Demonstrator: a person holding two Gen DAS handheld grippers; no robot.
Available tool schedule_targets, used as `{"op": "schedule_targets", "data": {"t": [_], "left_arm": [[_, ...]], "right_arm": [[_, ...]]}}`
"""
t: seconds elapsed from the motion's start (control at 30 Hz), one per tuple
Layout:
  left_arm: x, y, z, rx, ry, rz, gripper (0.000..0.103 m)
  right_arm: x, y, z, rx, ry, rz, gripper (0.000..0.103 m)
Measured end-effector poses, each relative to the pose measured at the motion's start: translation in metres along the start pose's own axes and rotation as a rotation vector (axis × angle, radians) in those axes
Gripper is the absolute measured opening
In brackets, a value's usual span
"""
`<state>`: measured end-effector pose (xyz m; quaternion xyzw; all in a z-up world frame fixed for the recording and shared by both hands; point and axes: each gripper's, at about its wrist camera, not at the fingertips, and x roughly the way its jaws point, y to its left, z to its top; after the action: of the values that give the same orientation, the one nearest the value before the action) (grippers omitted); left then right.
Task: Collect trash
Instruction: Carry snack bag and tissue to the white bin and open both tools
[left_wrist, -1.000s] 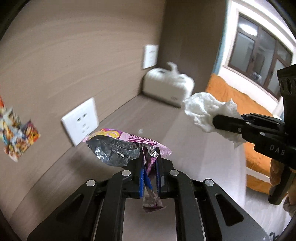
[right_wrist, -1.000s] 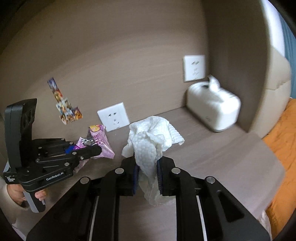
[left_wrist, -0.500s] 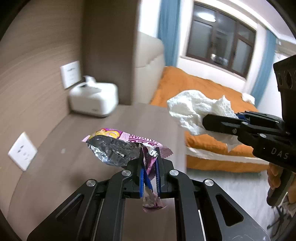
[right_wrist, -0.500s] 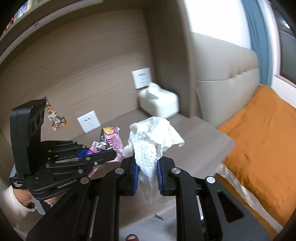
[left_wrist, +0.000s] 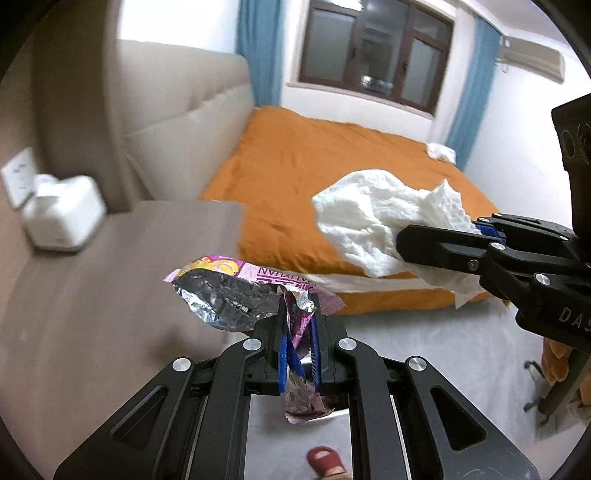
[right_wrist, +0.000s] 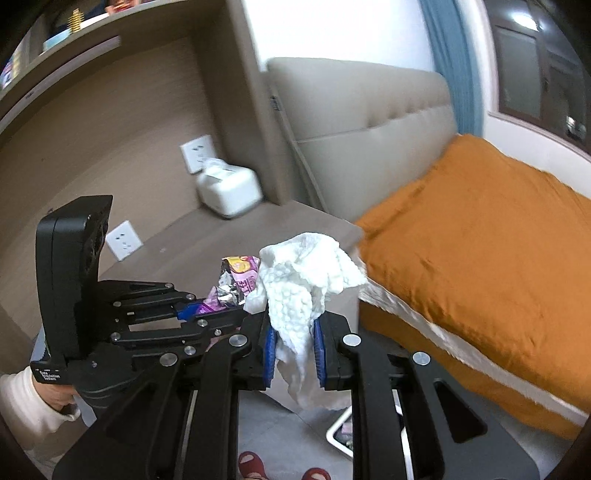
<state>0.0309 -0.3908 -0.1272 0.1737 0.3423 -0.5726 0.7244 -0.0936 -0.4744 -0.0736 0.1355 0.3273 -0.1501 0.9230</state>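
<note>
Bedroom with a wooden desk (left_wrist: 110, 280) beside an orange bed (left_wrist: 332, 177).
Low centre of the left view, the left gripper (left_wrist: 299, 325) pinches a purple foil wrapper (left_wrist: 229, 291); at mid right, the right gripper (right_wrist: 293, 345) pinches a white tissue (left_wrist: 369, 221). A white tissue box (left_wrist: 62, 218) sits at far left.

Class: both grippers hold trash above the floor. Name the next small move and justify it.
Probably carry both down toward the white bin whose rim shows below the right gripper, since the tissue and the wrapper in the left gripper are firmly pinched.
</note>
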Motion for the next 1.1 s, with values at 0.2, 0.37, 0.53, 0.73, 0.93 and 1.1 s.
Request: {"op": "schedule_targets", "data": {"t": [0.2,0.37,0.53,0.73,0.93,1.1], "left_arm": [[0.063,-0.033,-0.017,0.047,0.097,-0.121,0.009],[0.130,-0.051,-0.047,0.084,0.205,-0.199,0.009],[0.200,-0.061,-0.081,0.101,0.299,-0.250,0.009],[0.280,-0.061,-0.133,0.064,0.380,-0.315,0.009],[0.342,-0.061,-0.171,0.050,0.418,-0.350,0.009],[0.377,-0.062,-0.206,0.057,0.438,-0.366,0.015]], "right_arm": [[0.007,-0.049,-0.035,0.094,0.048,-0.054,0.019],[0.037,-0.087,-0.072,0.175,0.124,-0.086,0.019],[0.081,-0.121,-0.117,0.225,0.210,-0.111,0.020],[0.146,-0.154,-0.179,0.246,0.310,-0.110,0.020],[0.207,-0.184,-0.237,0.265,0.373,-0.057,0.022],[0.247,-0.199,-0.278,0.258,0.419,-0.061,0.024]]}}
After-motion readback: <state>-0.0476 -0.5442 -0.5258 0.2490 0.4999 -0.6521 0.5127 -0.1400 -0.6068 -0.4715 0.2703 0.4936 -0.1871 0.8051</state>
